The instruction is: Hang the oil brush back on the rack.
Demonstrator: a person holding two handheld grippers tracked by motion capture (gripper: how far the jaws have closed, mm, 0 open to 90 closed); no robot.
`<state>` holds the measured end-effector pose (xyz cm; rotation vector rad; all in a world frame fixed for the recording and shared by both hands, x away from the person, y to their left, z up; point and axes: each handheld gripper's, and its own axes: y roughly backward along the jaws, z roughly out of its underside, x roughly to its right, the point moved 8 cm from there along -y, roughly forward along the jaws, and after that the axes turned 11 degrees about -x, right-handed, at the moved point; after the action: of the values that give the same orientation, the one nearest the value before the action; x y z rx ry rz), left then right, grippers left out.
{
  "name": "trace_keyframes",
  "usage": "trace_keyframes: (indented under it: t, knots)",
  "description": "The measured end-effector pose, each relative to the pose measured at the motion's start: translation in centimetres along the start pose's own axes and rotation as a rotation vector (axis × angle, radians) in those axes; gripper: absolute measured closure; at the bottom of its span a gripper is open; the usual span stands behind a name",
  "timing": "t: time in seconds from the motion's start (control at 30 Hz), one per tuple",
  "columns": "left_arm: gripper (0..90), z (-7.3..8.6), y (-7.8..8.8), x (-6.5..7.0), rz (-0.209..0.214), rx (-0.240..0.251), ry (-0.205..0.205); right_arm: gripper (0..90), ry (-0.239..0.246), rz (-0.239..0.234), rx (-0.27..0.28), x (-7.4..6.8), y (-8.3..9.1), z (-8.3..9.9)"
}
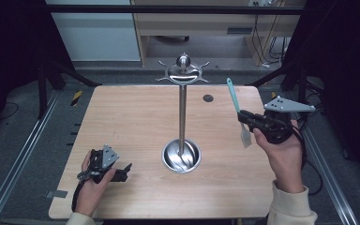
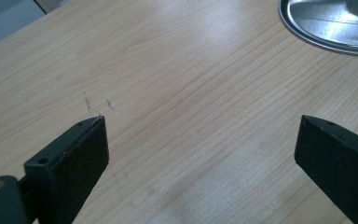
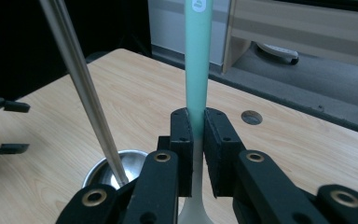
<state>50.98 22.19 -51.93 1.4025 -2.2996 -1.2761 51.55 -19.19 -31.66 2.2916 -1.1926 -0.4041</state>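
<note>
At the right of the high view my right gripper (image 1: 244, 118) clamps a teal-handled spatula (image 1: 238, 111) upright above the counter (image 1: 131, 122), right of the metal stand (image 1: 182, 117), while my left gripper (image 1: 124, 171) rests wide open at lower left.

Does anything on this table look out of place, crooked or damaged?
Nothing stands out. The metal utensil stand is upright at the table's middle, hooks bare. The right gripper clamps a teal-handled spatula; the left gripper rests open on the wooden table.
</note>
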Motion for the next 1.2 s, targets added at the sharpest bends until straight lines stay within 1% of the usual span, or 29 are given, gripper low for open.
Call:
trace_keyframes:
  t: [0.03, 0.1, 0.2, 0.23, 0.3, 0.37, 0.4, 0.43, 0.47, 0.53, 0.57, 0.6, 0.63, 0.73, 0.77, 0.8, 0.83, 0.87, 0.93, 1.0, 1.03, 1.1, 1.2]
  knots:
    - [2.5, 0.0, 0.0, 0.0, 0.006, 0.003, 0.015, 82.4, 0.001, 0.0, 0.005, 0.0, 0.1, -0.1]
    - [2.5, 0.0, 0.0, -0.1, 0.011, 0.005, 0.024, 82.4, 0.001, -0.004, 0.009, -0.1, 0.2, -0.1]
    - [2.5, -0.3, 0.3, -0.1, 0.03, 0.039, 0.035, 82.4, -0.005, -0.045, 0.026, -0.6, 0.4, -0.4]
    - [2.4, -0.4, 0.3, 0.0, 0.032, 0.045, 0.038, 82.4, 0.002, -0.048, 0.035, -0.8, 0.5, -0.5]
    - [2.5, -0.3, 0.2, 0.1, 0.038, 0.031, 0.03, 82.4, 0.01, -0.055, 0.044, -1.1, 0.7, -0.7]
    - [2.5, -0.2, -0.1, 0.3, 0.047, 0.018, 0.031, 82.4, 0.011, -0.059, 0.047, -1.2, 0.8, -0.8]
    - [2.4, -0.2, -0.1, 0.3, 0.047, 0.016, 0.03, 82.4, 0.009, -0.091, 0.064, -1.5, 0.9, -1.0]
    - [2.4, -0.2, -0.1, 0.4, 0.048, 0.015, 0.029, 82.4, 0.009, -0.091, 0.064, -1.5, 0.9, -1.0]
    - [2.4, -0.2, -0.1, 0.4, 0.049, 0.015, 0.025, 82.4, 0.01, -0.105, 0.073, -1.8, 1.0, -1.1]
    - [2.5, -0.2, 0.0, 0.3, 0.046, 0.013, 0.021, 82.4, 0.018, -0.107, 0.076, -1.9, 1.1, -1.2]
    - [2.5, -0.2, 0.0, 0.3, 0.047, 0.018, 0.028, 82.4, 0.025, -0.118, 0.082, -2.2, 1.2, -1.3]
    - [2.4, -0.2, 0.0, 0.3, 0.047, 0.018, 0.028, 82.4, 0.025, -0.118, 0.082, -2.2, 1.2, -1.3]
    - [2.5, -0.2, 0.0, 0.3, 0.046, 0.018, 0.029, 82.4, 0.033, -0.126, 0.089, -2.6, 1.4, -1.5]
    - [2.4, -0.2, 0.0, 0.3, 0.052, 0.017, 0.033, 82.4, 0.044, -0.129, 0.093, -2.8, 1.6, -1.6]
    - [2.5, -0.2, 0.0, 0.4, 0.052, 0.016, 0.031, 82.4, 0.045, -0.148, 0.105, -3.2, 1.8, -1.8]
    - [2.5, -0.2, 0.0, 0.4, 0.052, 0.014, 0.027, 82.4, 0.045, -0.148, 0.105, -3.2, 1.8, -1.8]
    - [2.5, -0.2, 0.0, 0.3, 0.051, 0.013, 0.021, 82.4, 0.059, -0.149, 0.11, -3.4, 2.0, -1.9]
    - [2.5, -0.2, 0.0, 0.3, 0.051, 0.013, 0.021, 82.4, 0.059, -0.149, 0.11, -3.4, 2.0, -1.9]
    - [2.5, -0.2, 0.0, 0.3, 0.047, 0.014, 0.02, 82.4, 0.077, -0.156, 0.121, -3.6, 2.3, -2.0]
    - [2.4, -0.2, 0.1, 0.3, 0.047, 0.015, 0.02, 82.4, 0.08, -0.164, 0.128, -3.9, 2.5, -2.1]
    - [2.4, -0.2, 0.1, 0.3, 0.046, 0.016, 0.021, 82.4, 0.093, -0.166, 0.134, -4.1, 2.6, -2.2]
    - [2.5, -0.2, 0.1, 0.3, 0.046, 0.015, 0.02, 82.4, 0.093, -0.17, 0.136, -4.2, 2.7, -2.3]
    - [2.5, -0.2, 0.0, 0.3, 0.046, 0.015, 0.02, 82.3, 0.106, -0.172, 0.139, -4.4, 2.7, -2.3]
